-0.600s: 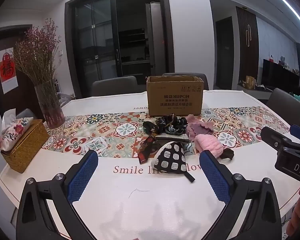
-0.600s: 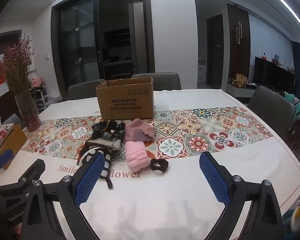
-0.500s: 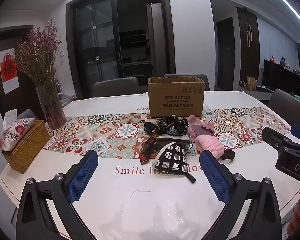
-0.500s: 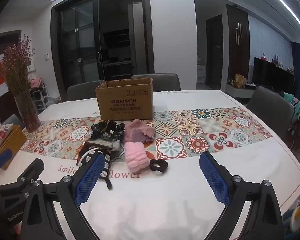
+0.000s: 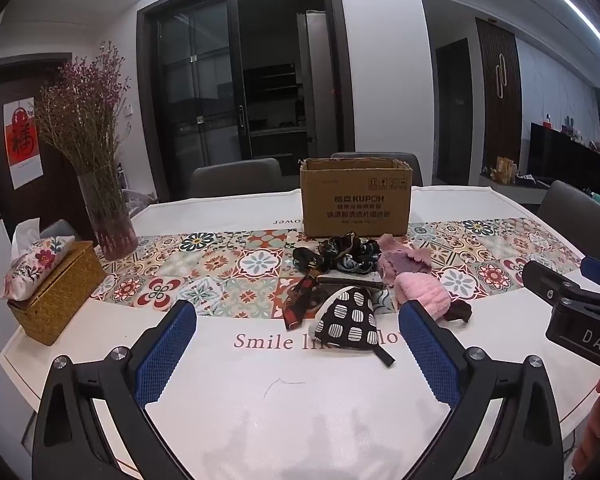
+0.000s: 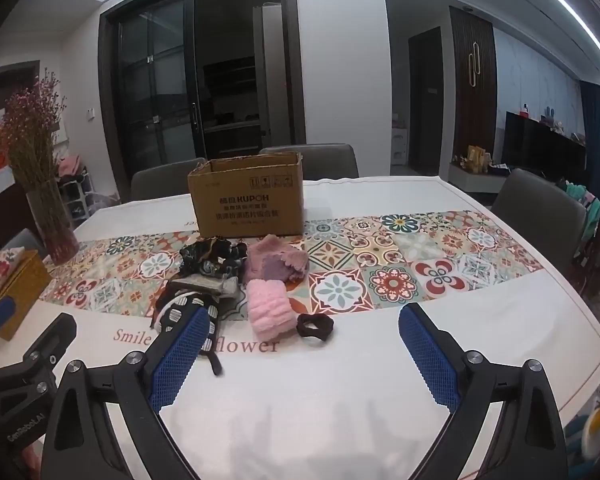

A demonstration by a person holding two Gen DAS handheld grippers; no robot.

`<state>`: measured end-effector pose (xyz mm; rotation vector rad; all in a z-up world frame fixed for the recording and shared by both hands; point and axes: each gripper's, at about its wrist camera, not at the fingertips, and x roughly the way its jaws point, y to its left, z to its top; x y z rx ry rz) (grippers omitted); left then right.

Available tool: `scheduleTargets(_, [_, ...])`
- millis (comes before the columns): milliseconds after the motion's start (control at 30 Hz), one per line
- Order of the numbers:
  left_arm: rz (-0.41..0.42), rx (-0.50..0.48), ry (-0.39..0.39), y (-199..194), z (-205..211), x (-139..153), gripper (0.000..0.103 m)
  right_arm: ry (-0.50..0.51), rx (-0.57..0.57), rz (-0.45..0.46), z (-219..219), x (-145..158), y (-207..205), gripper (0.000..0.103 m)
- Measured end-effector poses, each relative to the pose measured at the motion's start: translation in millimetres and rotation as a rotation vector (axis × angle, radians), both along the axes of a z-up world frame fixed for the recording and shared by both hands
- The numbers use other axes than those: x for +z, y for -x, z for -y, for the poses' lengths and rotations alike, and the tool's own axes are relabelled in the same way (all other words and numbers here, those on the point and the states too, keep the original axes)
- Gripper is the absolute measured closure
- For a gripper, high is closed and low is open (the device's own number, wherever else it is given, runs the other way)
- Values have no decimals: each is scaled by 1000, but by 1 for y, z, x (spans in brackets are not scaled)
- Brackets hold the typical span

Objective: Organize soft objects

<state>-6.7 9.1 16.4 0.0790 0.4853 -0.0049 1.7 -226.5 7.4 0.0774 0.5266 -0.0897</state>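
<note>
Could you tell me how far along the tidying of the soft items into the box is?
Nothing looks done yet. The pink fluffy cloth, dotted black pouch and dark scrunchie all lie on the table in front of the cardboard box. Both the left hand-held gripper and right hand-held gripper are open and empty, so everything remains.

Left gripper [image 5: 296, 338] held level, its blue-padded fingers [image 5: 166, 350] spread wide apart, gripping nothing. Right gripper [image 6: 304, 350] alongside on the right, likewise spread wide and empty.
</note>
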Motion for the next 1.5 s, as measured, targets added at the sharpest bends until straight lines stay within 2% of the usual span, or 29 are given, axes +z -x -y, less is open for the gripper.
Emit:
scheduleTargets(167, [9, 5, -2, 3, 5, -8, 0, 1, 0, 3, 1, 0, 0, 6])
scheduleTargets(1500, [0, -5, 4, 3, 8, -13, 0, -2, 4, 2, 0, -1, 1, 6])
